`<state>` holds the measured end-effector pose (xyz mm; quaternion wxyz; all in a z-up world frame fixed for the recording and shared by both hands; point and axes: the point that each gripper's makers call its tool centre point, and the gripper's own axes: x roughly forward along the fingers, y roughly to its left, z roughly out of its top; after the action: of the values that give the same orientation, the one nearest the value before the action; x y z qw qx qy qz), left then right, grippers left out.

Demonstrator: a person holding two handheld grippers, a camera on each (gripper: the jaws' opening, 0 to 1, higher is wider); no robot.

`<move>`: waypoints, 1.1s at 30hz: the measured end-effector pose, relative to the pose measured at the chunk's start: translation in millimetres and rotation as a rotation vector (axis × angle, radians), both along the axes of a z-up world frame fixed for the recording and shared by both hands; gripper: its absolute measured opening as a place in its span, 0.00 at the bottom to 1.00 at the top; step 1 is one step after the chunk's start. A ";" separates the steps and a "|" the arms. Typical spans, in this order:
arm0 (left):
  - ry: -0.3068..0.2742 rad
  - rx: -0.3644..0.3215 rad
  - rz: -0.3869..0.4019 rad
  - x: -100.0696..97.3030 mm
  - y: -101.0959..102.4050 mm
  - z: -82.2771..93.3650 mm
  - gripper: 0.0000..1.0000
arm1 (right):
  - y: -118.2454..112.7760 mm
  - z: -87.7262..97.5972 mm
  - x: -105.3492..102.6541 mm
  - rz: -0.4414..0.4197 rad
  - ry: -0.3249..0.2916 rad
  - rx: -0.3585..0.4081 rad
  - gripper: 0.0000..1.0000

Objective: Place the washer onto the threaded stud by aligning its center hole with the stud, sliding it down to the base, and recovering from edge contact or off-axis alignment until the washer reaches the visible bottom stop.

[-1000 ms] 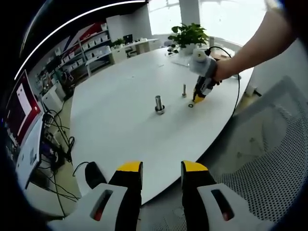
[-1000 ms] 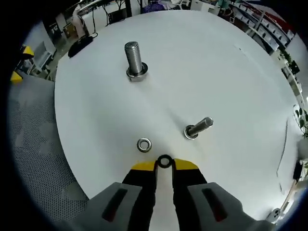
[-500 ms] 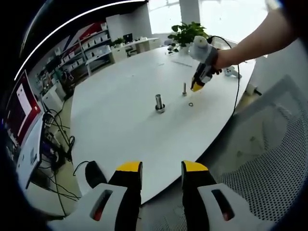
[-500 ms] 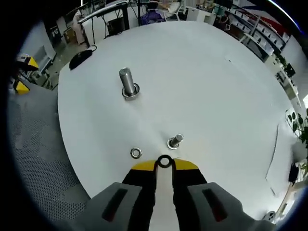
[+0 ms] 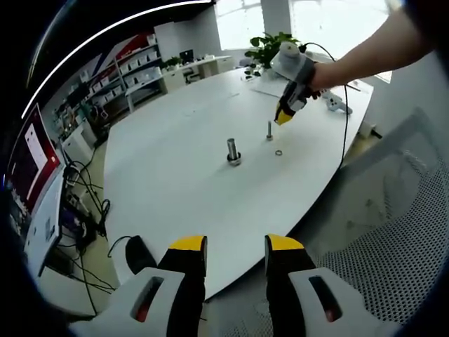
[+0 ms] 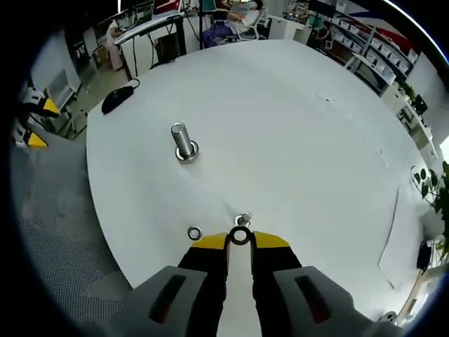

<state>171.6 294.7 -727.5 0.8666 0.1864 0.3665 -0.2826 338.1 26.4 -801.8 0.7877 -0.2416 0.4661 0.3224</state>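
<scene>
The right gripper [image 6: 240, 241] hangs above the white bench [image 6: 295, 140], its fingers [image 6: 208, 243] pinched on the washer [image 6: 240, 236], which seems to sit just over the small stud [image 6: 244, 220]. The left gripper [image 5: 236, 246] is held off the bench edge, fingers parted.

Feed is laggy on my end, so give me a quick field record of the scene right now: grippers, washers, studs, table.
right gripper: shut on a washer, held above the table, just over the small stud
left gripper: open, holding nothing, back off the table's near edge
small stud: upright, bare, almost under the held washer
spare washer: flat on the table beside the small stud
large stud: upright, farther off, a nut or washer at its base
table: white, round
mouse: black, at the table's edge
</scene>
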 end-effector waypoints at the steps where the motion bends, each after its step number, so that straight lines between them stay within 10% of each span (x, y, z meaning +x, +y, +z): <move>1: 0.000 0.001 0.000 0.2 0.1 -0.4 0.31 | 0.9 0.3 1.6 0.002 -0.002 -0.001 0.14; 33: -0.005 -0.010 0.010 2.1 1.2 1.1 0.31 | 8.2 -17.7 13.7 0.050 0.031 -0.059 0.14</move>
<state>173.7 295.9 -726.4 0.8699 0.1811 0.3638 -0.2796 351.8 34.6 -819.4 0.7646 -0.2713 0.4813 0.3319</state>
